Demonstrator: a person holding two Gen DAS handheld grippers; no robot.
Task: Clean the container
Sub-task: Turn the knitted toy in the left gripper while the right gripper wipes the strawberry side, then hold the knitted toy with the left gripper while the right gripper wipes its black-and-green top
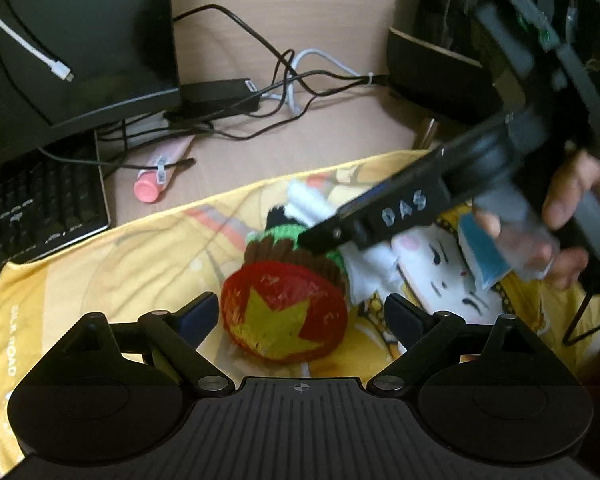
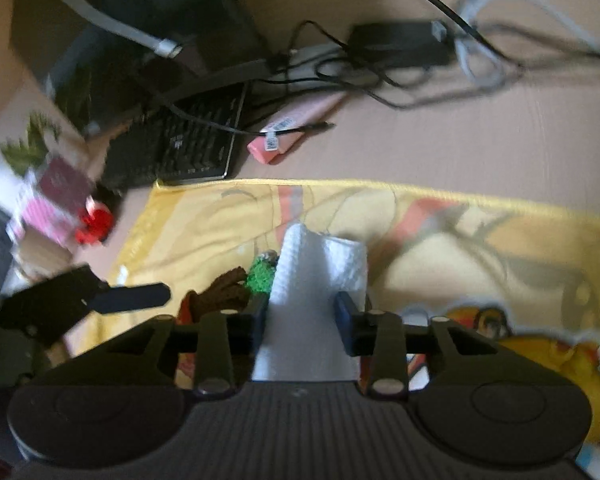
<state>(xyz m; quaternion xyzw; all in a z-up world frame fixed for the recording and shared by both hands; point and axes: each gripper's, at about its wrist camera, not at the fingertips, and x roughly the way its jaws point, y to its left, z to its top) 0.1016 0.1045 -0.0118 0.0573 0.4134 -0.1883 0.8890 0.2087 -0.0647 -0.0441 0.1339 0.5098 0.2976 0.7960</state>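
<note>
The left tool stands open around a red container on the yellow cloth; the right tool pinches a white paper towel.

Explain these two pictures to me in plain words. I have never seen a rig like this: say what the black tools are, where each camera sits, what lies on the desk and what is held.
There is no robot here. A person holds a two-finger gripper in each hand, and a wide-angle camera on each one looks forward along its fingers.

In the left camera's view, the left gripper is open around a red container with a yellow star, not yet pinching it. The container has a brown and green knitted cover and lies on a yellow printed cloth. The right gripper reaches in from the right.

In the right camera's view, that gripper is shut on a white paper towel. Behind lie a keyboard, a pink tube and tangled cables.
</note>
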